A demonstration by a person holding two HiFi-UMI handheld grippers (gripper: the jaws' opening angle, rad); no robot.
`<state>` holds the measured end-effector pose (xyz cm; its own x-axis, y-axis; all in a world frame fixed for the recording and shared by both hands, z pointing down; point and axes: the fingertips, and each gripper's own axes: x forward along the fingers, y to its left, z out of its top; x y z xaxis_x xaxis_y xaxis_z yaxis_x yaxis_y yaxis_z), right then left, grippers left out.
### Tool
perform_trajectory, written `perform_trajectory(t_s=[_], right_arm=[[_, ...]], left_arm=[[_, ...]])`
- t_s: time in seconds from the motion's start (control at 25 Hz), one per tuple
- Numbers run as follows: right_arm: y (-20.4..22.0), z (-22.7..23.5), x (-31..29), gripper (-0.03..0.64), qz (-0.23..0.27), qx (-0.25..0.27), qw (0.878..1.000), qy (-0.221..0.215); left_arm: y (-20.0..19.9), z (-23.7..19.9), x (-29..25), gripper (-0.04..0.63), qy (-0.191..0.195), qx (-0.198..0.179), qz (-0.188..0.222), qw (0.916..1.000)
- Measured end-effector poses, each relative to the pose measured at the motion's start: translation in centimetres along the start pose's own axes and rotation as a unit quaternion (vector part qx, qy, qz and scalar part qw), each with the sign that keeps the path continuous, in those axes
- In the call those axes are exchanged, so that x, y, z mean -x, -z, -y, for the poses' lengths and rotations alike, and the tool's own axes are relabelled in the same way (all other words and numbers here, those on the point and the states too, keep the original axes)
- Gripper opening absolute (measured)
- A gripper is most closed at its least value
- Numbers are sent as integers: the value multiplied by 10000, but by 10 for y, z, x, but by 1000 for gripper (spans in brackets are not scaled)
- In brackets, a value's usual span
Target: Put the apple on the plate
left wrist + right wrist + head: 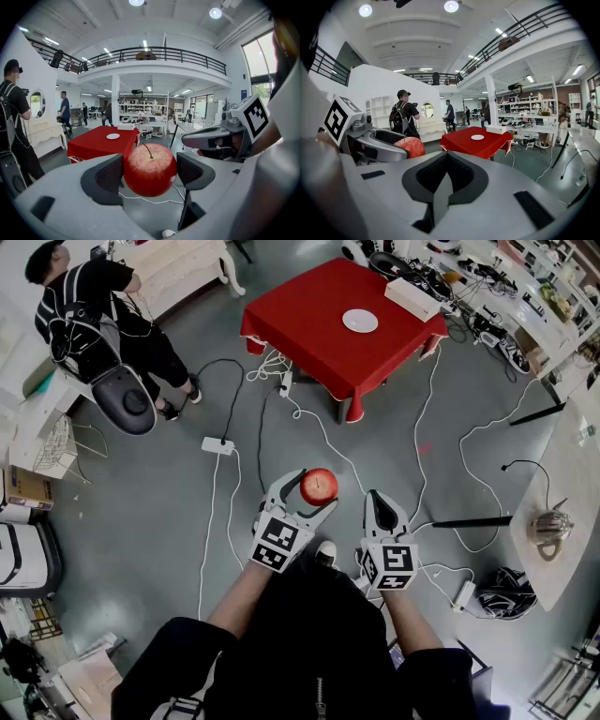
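Observation:
A red apple [319, 486] [150, 166] hangs in the air above the grey floor, pressed between the two pads of my left gripper [314, 493] [150, 172], stem up. My right gripper [380, 505] [446, 176] is beside it on the right, jaws together and nothing in them. From the right gripper view the apple [410, 146] shows at the left. The white plate [360, 321] [113, 136] [477, 137] lies on a red-clothed table [309, 329] [96, 144] [471, 144] a few metres ahead.
White cables and a power strip [217, 445] cross the floor between me and the table. A white box [412, 298] sits on the table's far right. A person in black [94, 306] stands at the far left by a dark chair [127, 401]. A pale round table [567, 521] is at the right.

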<state>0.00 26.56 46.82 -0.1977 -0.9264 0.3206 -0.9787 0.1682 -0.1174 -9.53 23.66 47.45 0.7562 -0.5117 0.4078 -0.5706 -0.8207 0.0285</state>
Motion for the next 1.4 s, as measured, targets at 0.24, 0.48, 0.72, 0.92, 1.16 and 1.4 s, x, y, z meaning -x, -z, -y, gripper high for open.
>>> perform_trajectory(t_s=[0.24, 0.48, 0.72, 0.92, 1.16, 1.4], right_arm=[[2, 3, 1, 11, 60, -123, 9999, -58], [5, 4, -3, 11, -39, -127, 9999, -52], [7, 12, -4, 11, -99, -132, 9999, -39], [9, 16, -5, 12, -129, -167, 9998, -55], [8, 20, -5, 11, -157, -201, 9997, -47], [13, 23, -11, 11, -216, -212, 9995, -46]], left_arm=[[3, 2, -3, 362, -6, 42, 2, 10000], [3, -2, -8, 362, -17, 93, 23, 10000], [1, 2, -17, 362, 9, 89, -14, 10000], [-1, 4, -20, 362, 10, 66, -14, 10000], [-4, 5, -24, 362, 20, 61, -28, 10000], [-1, 3, -31, 362, 71, 66, -83, 9999]])
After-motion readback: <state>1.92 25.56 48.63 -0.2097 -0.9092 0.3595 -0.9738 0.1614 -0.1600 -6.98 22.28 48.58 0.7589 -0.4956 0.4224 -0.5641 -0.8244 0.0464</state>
